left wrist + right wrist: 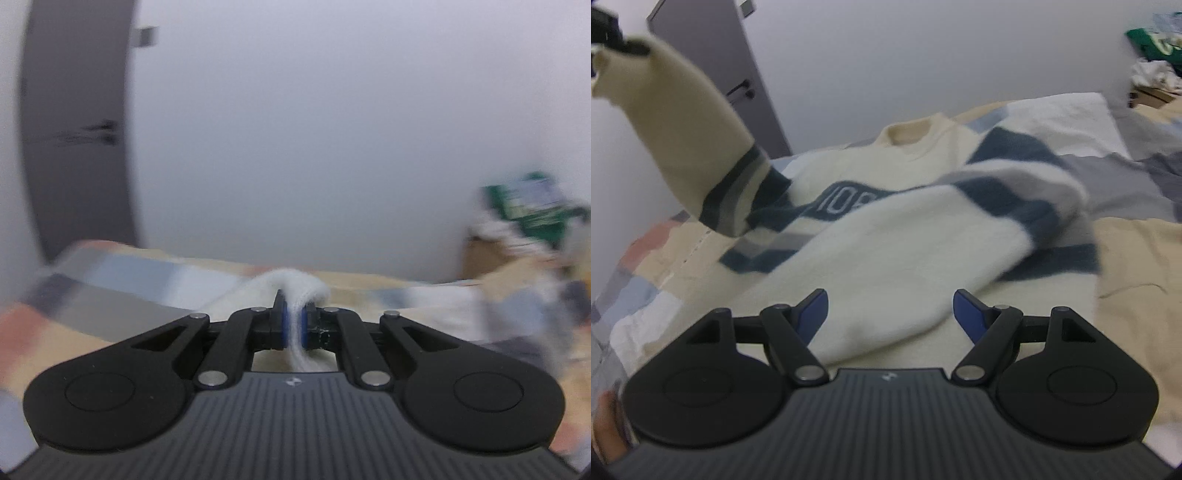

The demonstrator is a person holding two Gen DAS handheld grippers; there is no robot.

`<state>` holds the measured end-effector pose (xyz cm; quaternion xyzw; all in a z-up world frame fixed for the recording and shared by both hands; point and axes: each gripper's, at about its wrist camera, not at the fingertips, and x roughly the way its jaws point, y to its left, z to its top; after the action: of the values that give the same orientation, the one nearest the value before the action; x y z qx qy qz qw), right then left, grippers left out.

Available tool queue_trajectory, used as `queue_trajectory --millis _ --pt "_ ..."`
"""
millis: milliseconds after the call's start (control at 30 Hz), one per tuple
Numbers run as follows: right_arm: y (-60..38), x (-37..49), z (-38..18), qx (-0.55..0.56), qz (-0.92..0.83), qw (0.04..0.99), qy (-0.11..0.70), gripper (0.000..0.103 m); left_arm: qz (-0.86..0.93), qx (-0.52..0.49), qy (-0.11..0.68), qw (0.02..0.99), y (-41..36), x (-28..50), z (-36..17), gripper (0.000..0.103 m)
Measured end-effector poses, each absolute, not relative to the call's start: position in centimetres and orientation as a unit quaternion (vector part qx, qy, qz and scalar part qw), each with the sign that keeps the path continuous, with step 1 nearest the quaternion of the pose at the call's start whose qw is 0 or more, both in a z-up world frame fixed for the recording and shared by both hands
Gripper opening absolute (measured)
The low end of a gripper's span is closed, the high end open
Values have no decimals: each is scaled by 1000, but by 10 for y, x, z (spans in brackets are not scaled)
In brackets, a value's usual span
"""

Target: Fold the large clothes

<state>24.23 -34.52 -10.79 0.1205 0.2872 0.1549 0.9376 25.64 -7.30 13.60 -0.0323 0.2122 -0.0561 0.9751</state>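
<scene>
Sweater (886, 229) lies on the bed (1126, 258), door (713, 55) behind.

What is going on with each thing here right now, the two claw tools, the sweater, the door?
left gripper: shut on the cream sleeve, lifted above the bed.
right gripper: open, holding nothing, over the other sleeve.
sweater: lying front up on the bed, one sleeve raised, the other sleeve laid across its body.
patchwork bedcover: spread out, wrinkled.
grey door: looks closed.

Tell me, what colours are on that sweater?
Cream sweater with dark blue and grey stripes, clearest in the right wrist view.
</scene>
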Motion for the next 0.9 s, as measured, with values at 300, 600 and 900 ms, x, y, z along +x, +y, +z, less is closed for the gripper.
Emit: queue_trajectory --millis 300,600,900 --pt "-390 224 -111 179 81 942 273 76 -168 -65 280 943 -199 241 47 7" --pt "-408 222 -117 203 52 937 281 76 -176 -81 329 924 -175 251 -4 59" --pt "-405 216 -107 177 24 944 276 76 -149 -38 316 936 -114 208 -41 72"
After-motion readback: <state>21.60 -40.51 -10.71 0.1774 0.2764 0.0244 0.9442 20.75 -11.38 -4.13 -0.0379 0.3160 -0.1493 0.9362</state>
